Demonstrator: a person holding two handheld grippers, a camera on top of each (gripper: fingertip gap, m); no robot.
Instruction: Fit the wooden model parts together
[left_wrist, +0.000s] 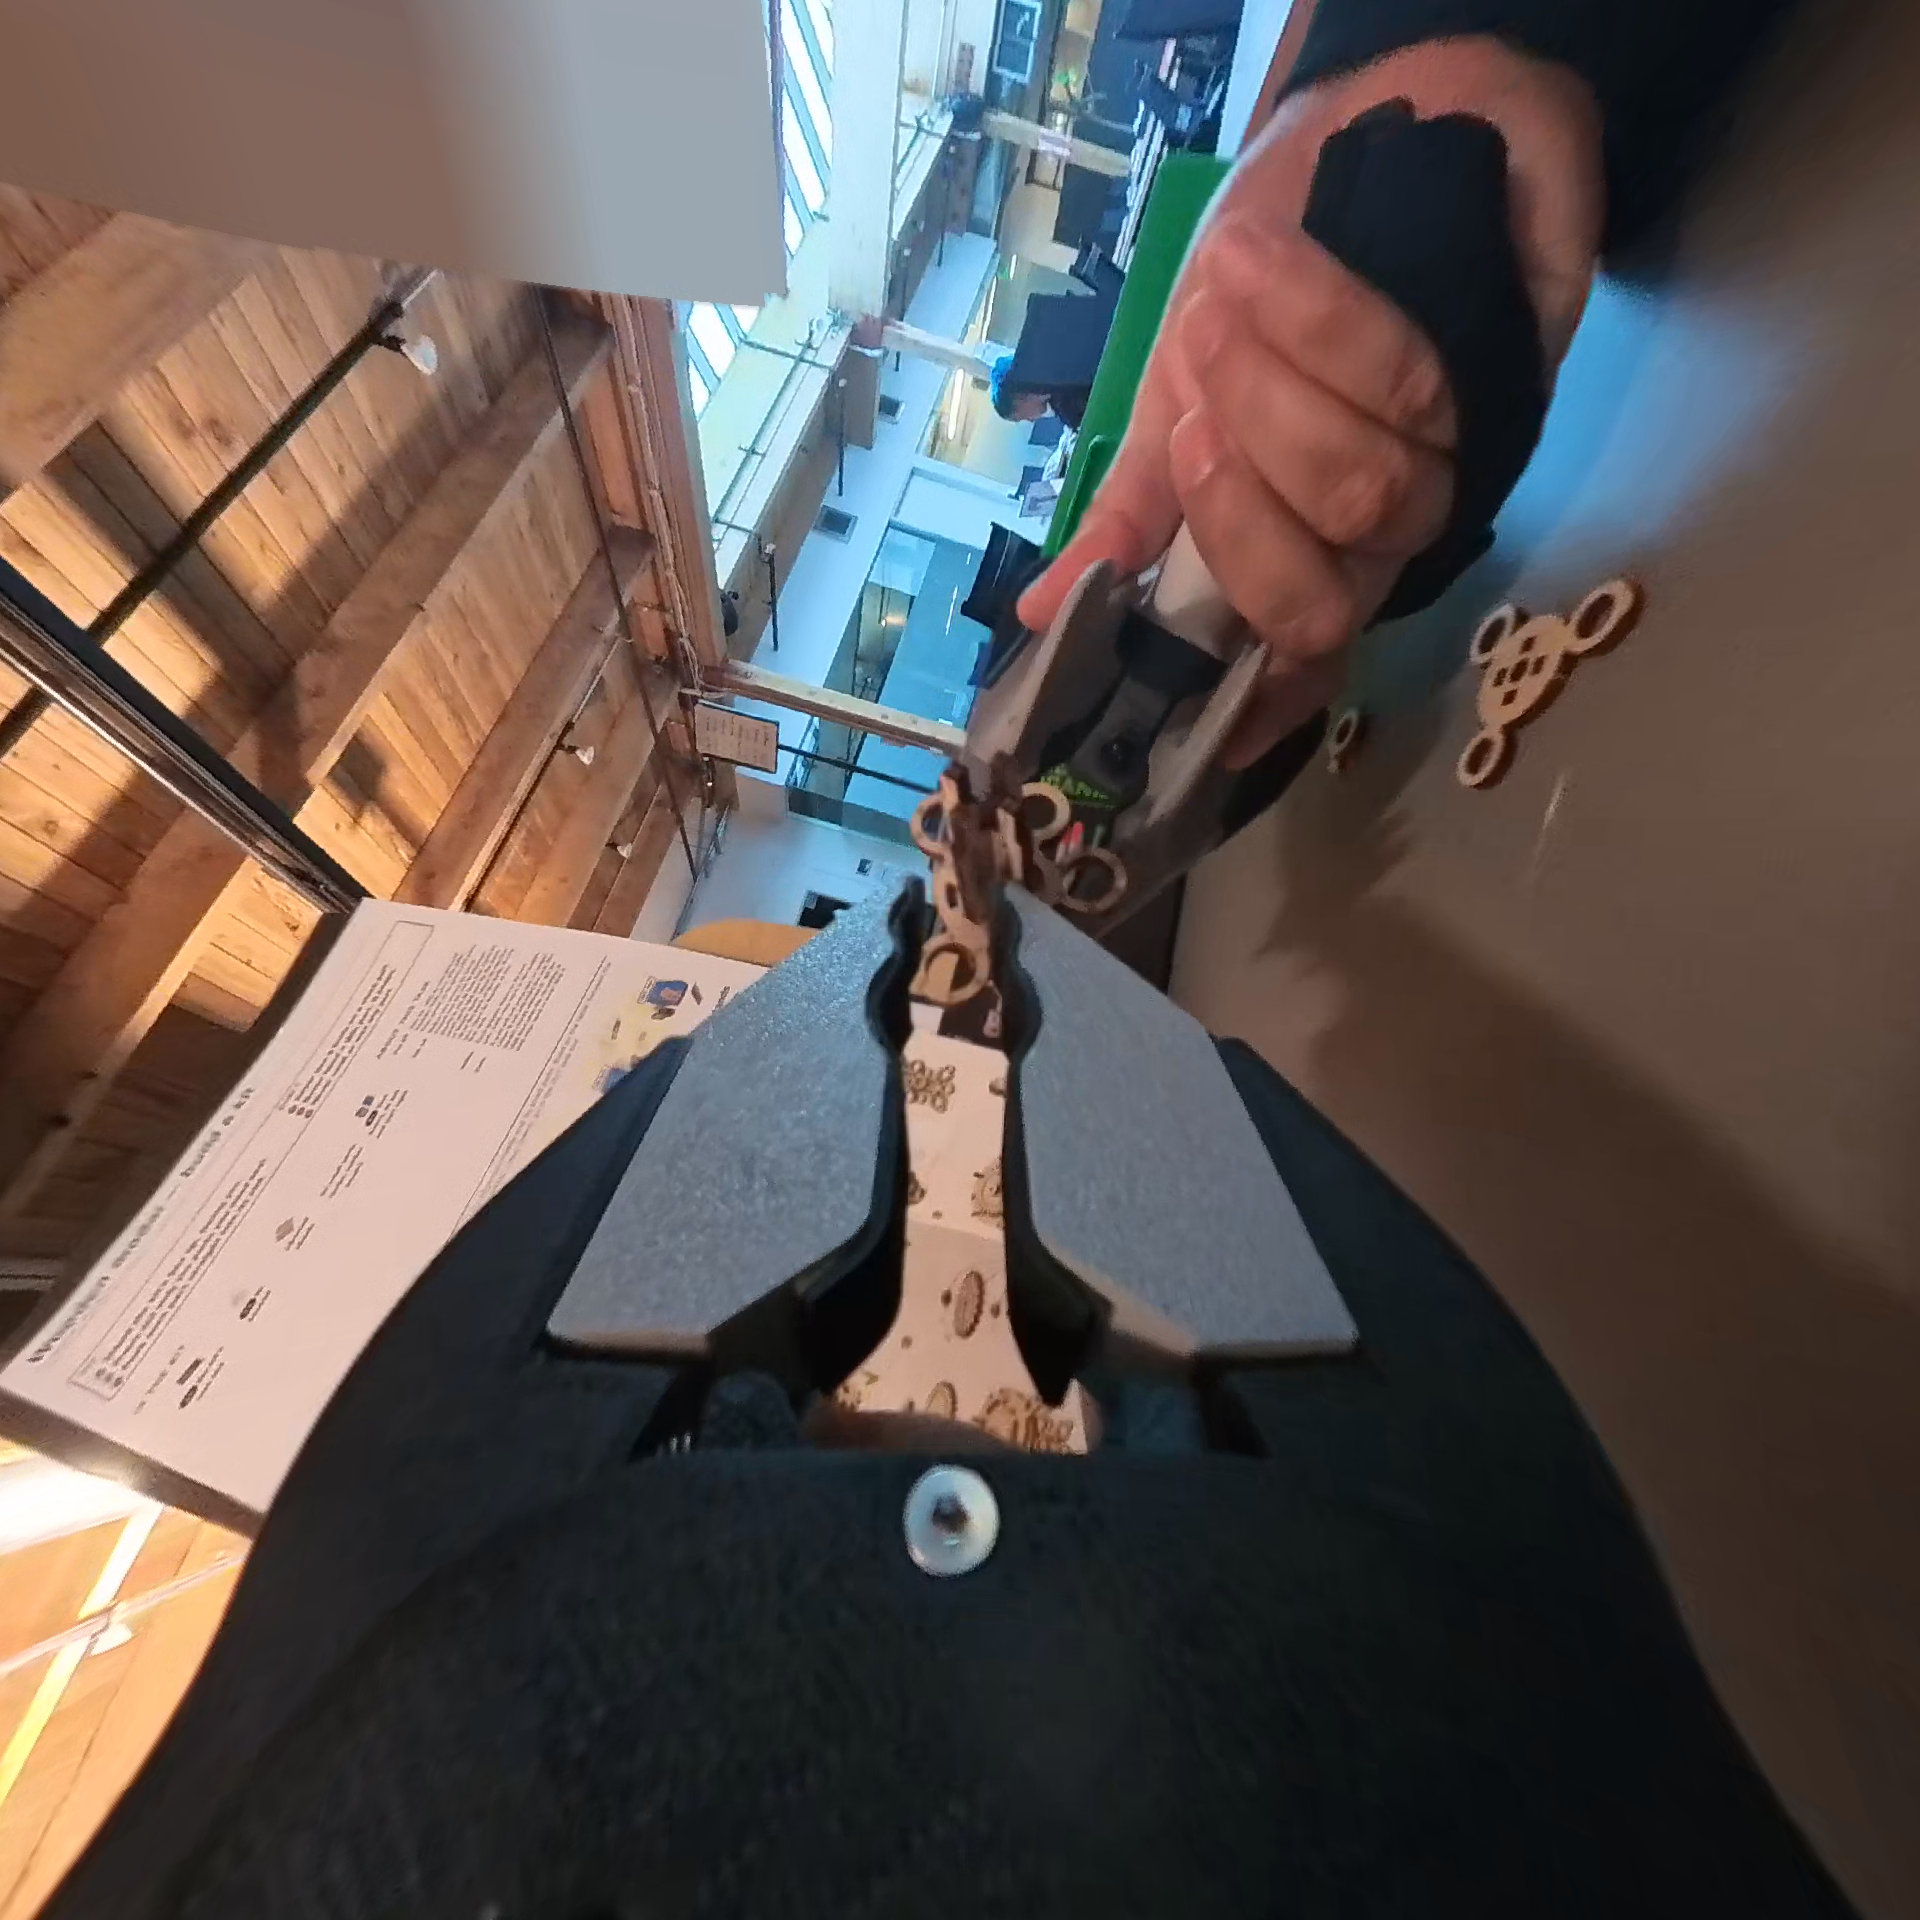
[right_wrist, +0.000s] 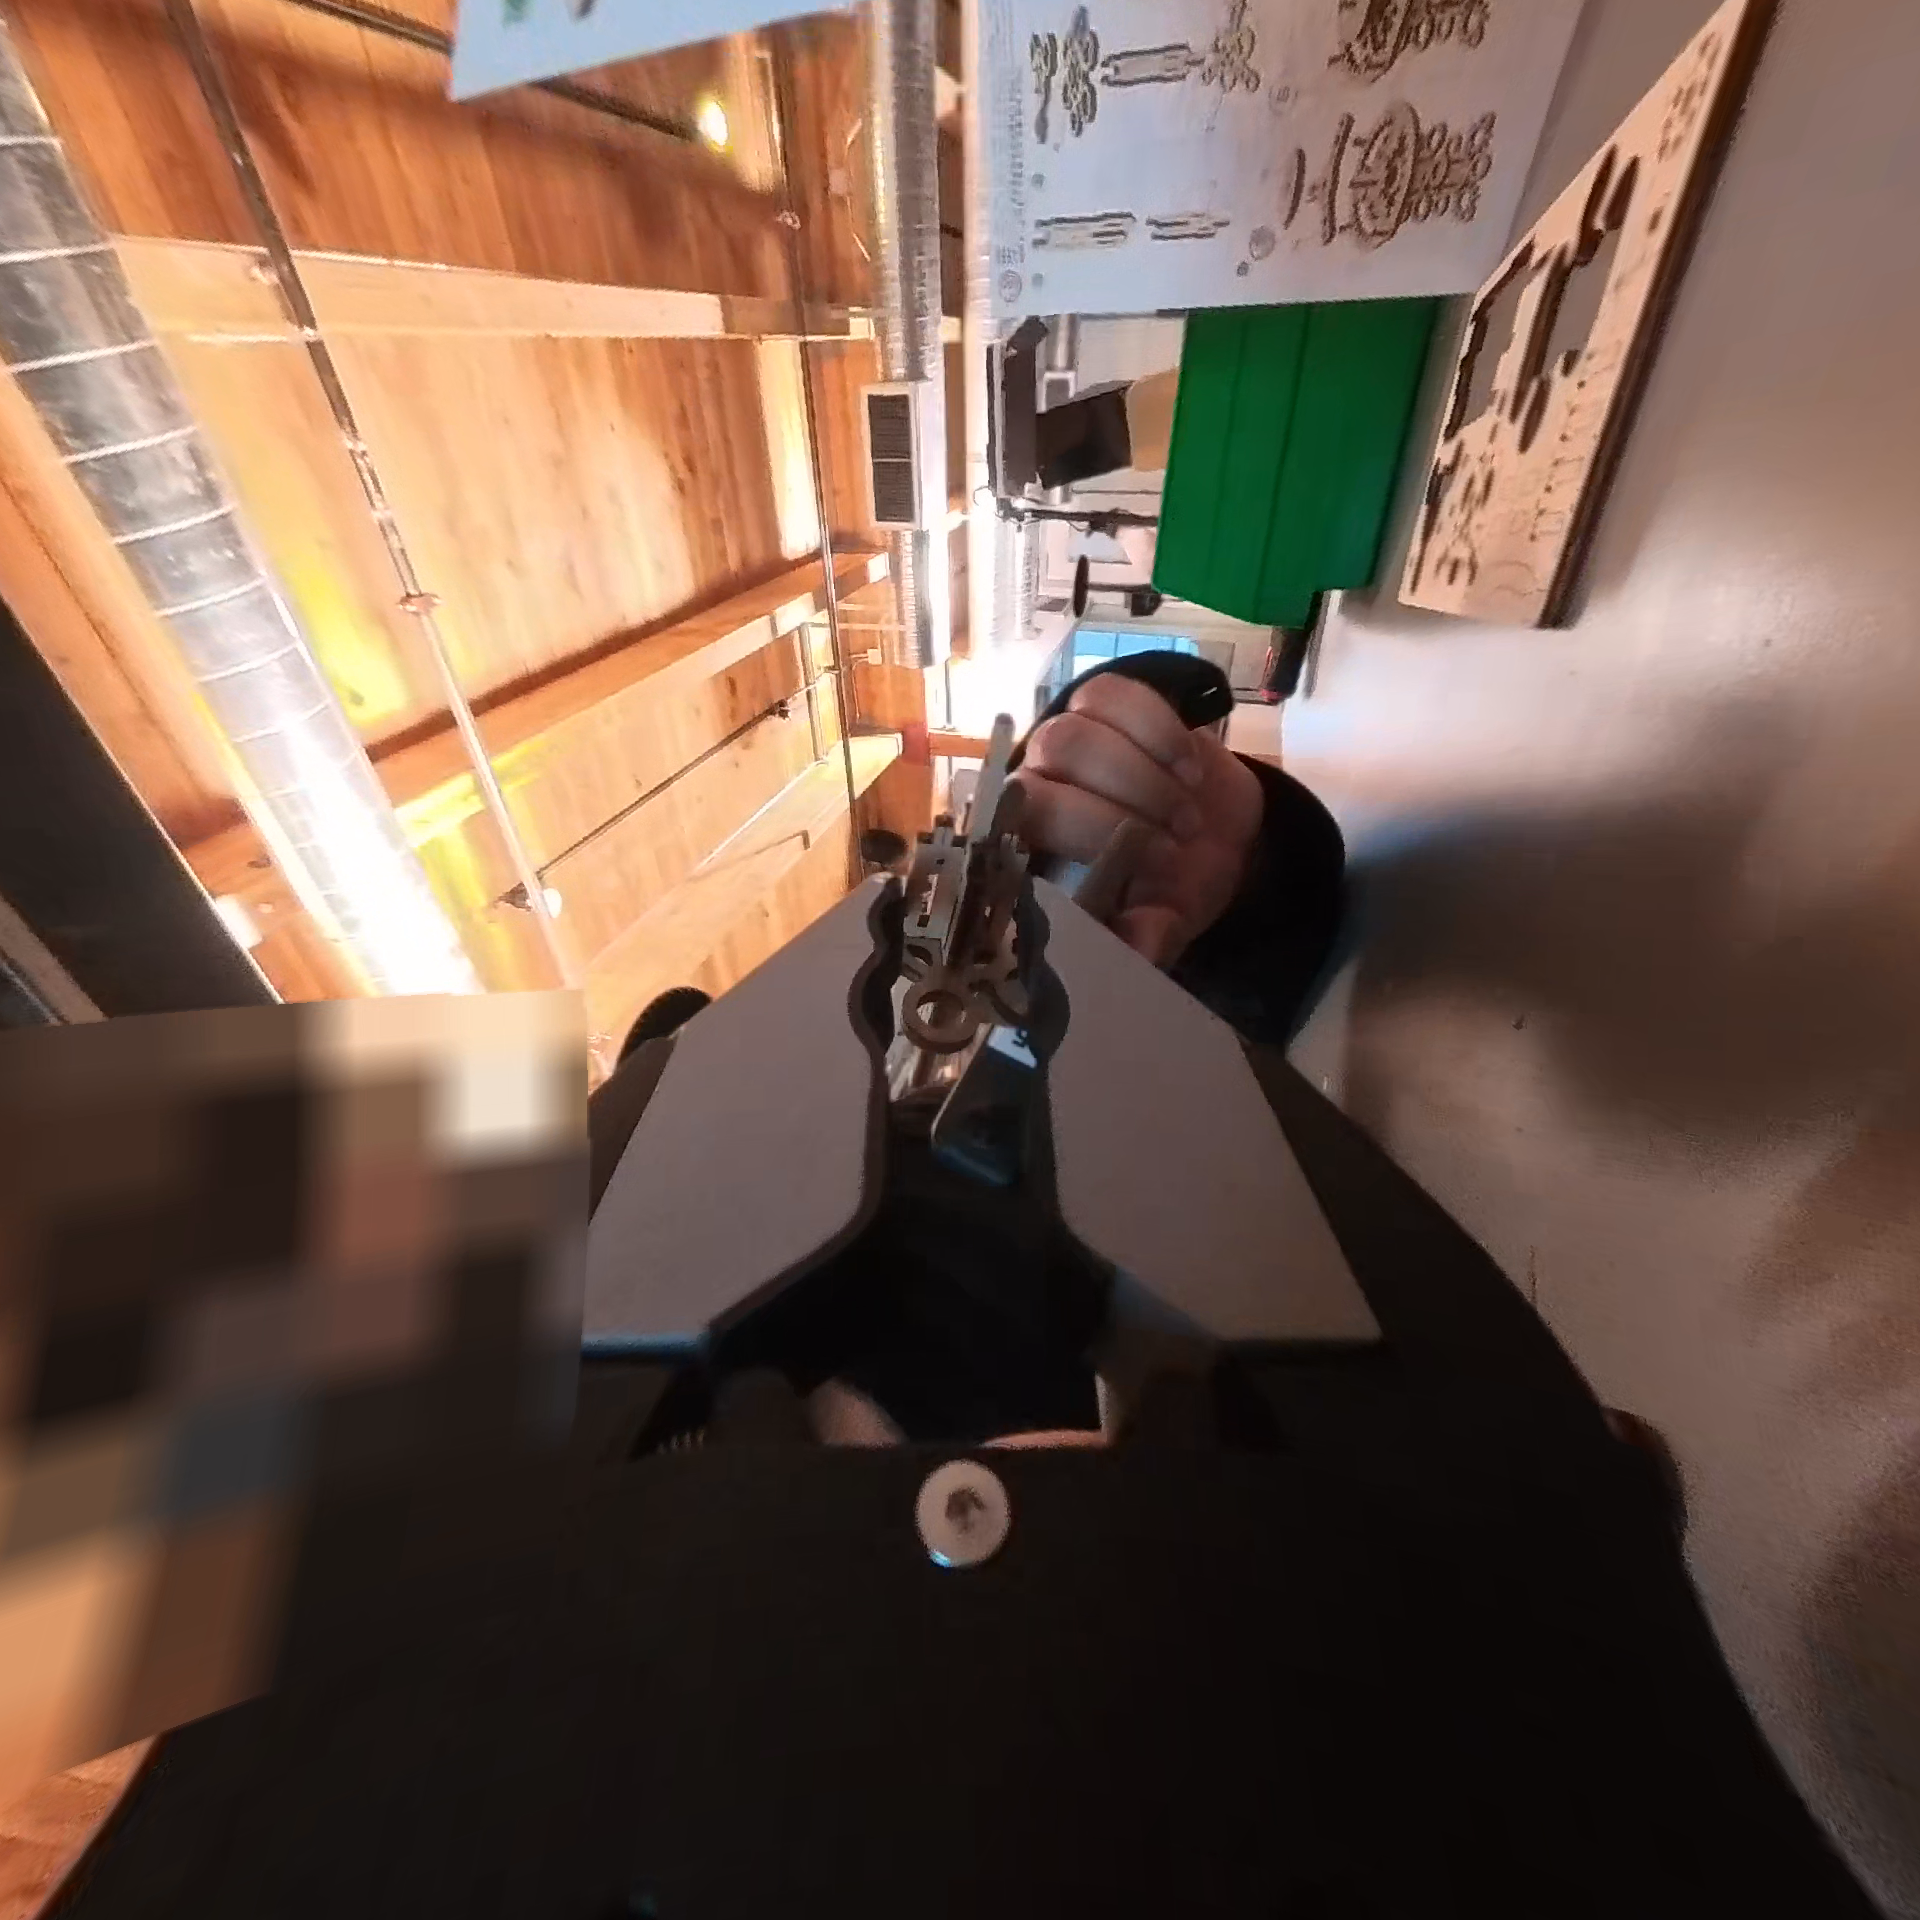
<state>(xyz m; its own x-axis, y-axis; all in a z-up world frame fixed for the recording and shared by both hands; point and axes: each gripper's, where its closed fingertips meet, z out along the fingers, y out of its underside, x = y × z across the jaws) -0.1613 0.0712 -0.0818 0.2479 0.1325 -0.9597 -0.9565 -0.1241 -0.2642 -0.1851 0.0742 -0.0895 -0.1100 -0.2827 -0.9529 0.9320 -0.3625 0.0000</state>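
My left gripper (left_wrist: 954, 914) is shut on a pale ringed wooden part (left_wrist: 951, 961), held up in the air. My right gripper (left_wrist: 982, 774), held by a hand (left_wrist: 1320, 416), comes in from the opposite side, shut on a second ringed wooden part (left_wrist: 1081, 868). The two parts touch, with a darker piece between them. In the right wrist view, my right gripper (right_wrist: 956, 920) pinches the small wooden assembly (right_wrist: 940, 1013) at its tips. Just beyond it are one of the left gripper's fingers (right_wrist: 995, 774) and the hand holding it (right_wrist: 1132, 810).
A loose ringed wooden part (left_wrist: 1548, 675) and a smaller one (left_wrist: 1345, 738) lie on the grey table. A wooden sheet with cut-outs (right_wrist: 1558, 364) lies farther off. A printed instruction sheet (left_wrist: 312, 1143) stands nearby, and a green board (right_wrist: 1288, 457) stands behind. Left and right tips are no more than a few centimetres apart.
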